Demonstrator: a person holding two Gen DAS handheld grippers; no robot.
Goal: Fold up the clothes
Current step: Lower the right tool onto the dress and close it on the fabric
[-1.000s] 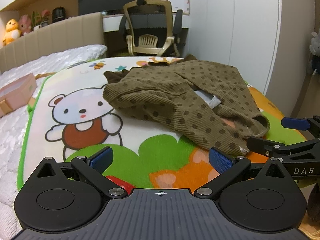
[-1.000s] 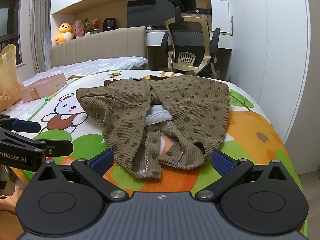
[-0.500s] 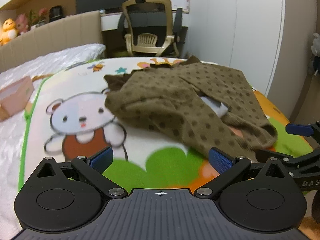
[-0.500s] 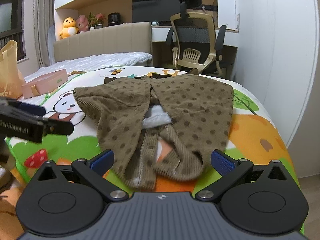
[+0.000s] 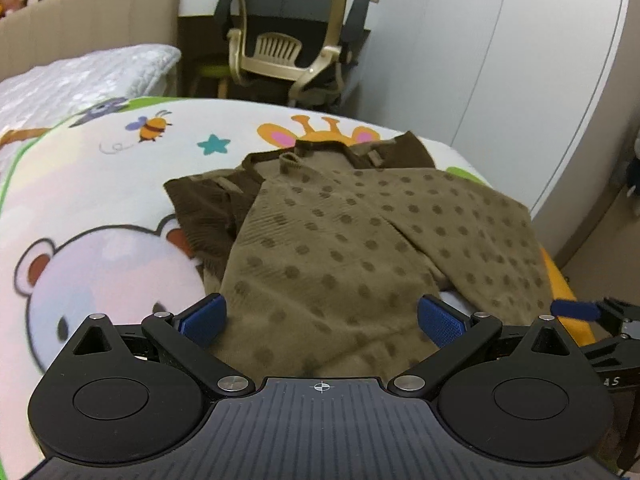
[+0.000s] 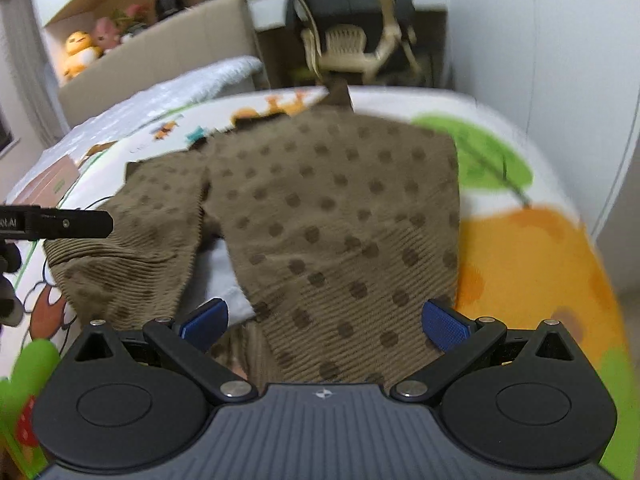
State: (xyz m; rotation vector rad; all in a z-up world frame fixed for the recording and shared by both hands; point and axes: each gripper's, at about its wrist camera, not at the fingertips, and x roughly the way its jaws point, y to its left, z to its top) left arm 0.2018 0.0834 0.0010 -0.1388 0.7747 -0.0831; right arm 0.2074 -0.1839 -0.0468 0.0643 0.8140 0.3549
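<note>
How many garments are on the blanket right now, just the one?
1: the brown dotted garment lies crumpled mid-blanket, under the open left gripper and open right gripper. A pale layer peeks from inside; probably its lining, though I can't confirm.

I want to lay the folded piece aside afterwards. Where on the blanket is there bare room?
Bare blanket lies left of the dotted garment, over the bear print and up to the bee. A narrower strip lies right of it, on the orange print. The middle is crowded: both open tools, left and right, hang over the garment.
</note>
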